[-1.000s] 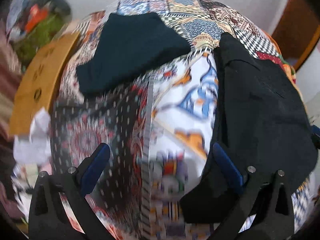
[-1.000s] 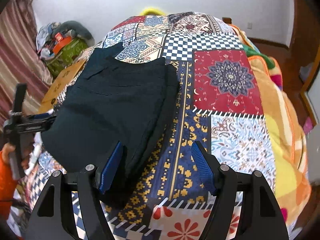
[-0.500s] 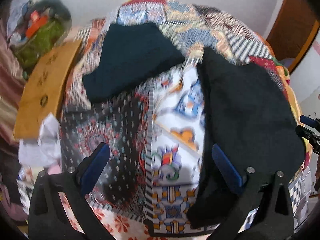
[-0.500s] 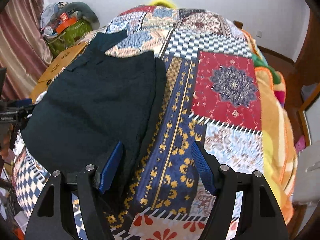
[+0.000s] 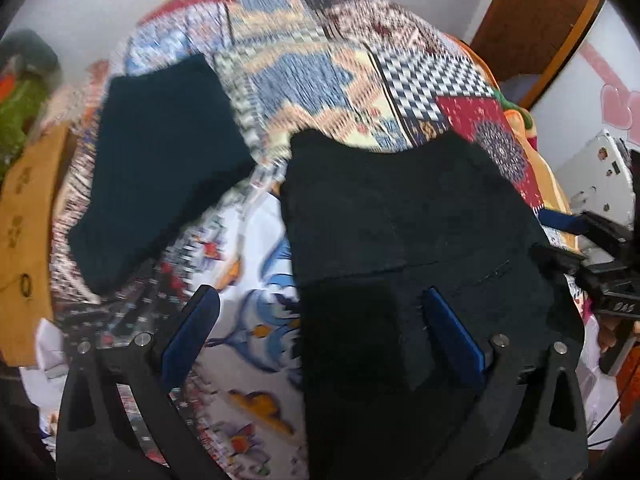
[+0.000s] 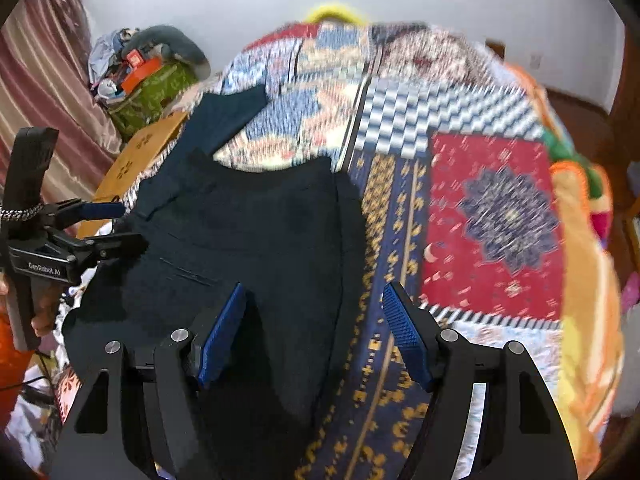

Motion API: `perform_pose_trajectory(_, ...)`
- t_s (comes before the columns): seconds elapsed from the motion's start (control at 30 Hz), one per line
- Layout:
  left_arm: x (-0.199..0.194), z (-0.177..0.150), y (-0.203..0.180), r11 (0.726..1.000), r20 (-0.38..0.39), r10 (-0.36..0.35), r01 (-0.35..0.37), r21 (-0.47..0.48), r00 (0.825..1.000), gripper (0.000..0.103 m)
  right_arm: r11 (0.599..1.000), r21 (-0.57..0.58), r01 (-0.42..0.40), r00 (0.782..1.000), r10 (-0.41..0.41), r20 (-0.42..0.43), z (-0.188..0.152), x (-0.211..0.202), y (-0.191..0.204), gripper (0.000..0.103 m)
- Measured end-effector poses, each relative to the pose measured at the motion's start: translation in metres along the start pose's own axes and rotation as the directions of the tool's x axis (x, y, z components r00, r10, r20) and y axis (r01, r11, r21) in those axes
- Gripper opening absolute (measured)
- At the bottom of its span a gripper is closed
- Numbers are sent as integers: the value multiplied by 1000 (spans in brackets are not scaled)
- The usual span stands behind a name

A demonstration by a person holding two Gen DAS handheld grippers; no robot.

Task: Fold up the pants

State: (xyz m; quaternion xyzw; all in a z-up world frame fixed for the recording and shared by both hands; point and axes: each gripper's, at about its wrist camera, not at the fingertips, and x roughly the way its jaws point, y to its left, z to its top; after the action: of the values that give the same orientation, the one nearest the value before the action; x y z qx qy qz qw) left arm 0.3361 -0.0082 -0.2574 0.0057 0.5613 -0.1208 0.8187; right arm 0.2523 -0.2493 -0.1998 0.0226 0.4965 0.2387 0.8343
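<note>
Pants (image 6: 248, 248) lie flat on the quilt (image 6: 496, 220), partly folded, near the bed's left edge. Second dark piece (image 5: 160, 176) sits further back. Both grippers apart, nothing between the pads: left gripper (image 5: 320, 336) over the pants' left edge, right gripper (image 6: 316, 336) over their right edge. We should drop both w/ jaws straddling one edge each, pinch all layers (not just top), then lift evenly so fold stays square.

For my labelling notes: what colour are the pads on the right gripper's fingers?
Blue, on black fingers; clearest in the right wrist view.
</note>
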Motion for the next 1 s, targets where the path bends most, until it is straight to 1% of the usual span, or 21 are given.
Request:
perform_pose_trajectory(0.07,8,1,2,999,-17,-46,46,-19,999,103,999,25,-31,999,32,-35,-2,13,-5,68)
perform_pose_trajectory(0.17,17,2,13,989,-46,-124,120,-84,991,103,994,81,-74,996,78,-51,-4,21,-16,78)
perform_pose_trajectory(0.23,20,3,18,981,-57,-158,151,-118,986,103,987,113,-114,990,122,-71,-2,26,-22,78)
perform_pose_trajectory(0.33,21,6,13,983,-59,-160,153,-102,985,103,976,148,-160,981,174,-90,0,33,-27,78)
perform_pose_trajectory(0.4,23,8,10,982,-66,-170,163,-99,983,103,973,148,-178,977,193,-94,2,34,-26,81)
perform_pose_trajectory(0.47,25,12,11,977,-72,-191,182,-109,979,103,970,145,-192,972,208,-104,5,36,-25,81)
perform_pose_trajectory(0.53,28,16,11,976,-77,-196,187,-115,978,103,967,143,-209,967,226,-115,9,38,-23,81)
perform_pose_trajectory(0.6,31,19,9,978,-82,-190,181,-108,978,103,968,131,-215,966,231,-119,11,40,-20,78)
perform_pose_trajectory(0.7,33,23,7,980,-76,-179,171,-98,981,103,964,116,-241,958,255,-132,15,45,-14,76)
perform_pose_trajectory(0.73,33,22,8,981,-69,-169,162,-108,983,100,963,115,-243,956,258,-138,15,47,-12,75)
perform_pose_trajectory(0.83,30,23,7,983,-54,-148,141,-116,988,94,958,116,-263,951,278,-138,17,48,-11,65)
perform_pose_trajectory(0.87,29,23,7,984,-50,-143,137,-114,988,91,956,121,-269,950,284,-132,18,48,-12,60)
perform_pose_trajectory(0.9,28,22,6,985,-45,-139,133,-112,989,90,956,118,-269,951,283,-123,18,47,-11,56)
perform_pose_trajectory(0.93,27,22,6,986,-39,-134,129,-110,990,87,958,105,-267,953,278,-116,18,46,-9,55)
perform_pose_trajectory(0.97,27,22,6,986,-34,-131,126,-109,991,84,961,90,-260,957,269,-108,18,45,-6,51)
perform_pose_trajectory(1.0,25,21,5,987,-29,-126,122,-108,992,82,964,79,-253,960,261,-99,18,43,-3,46)
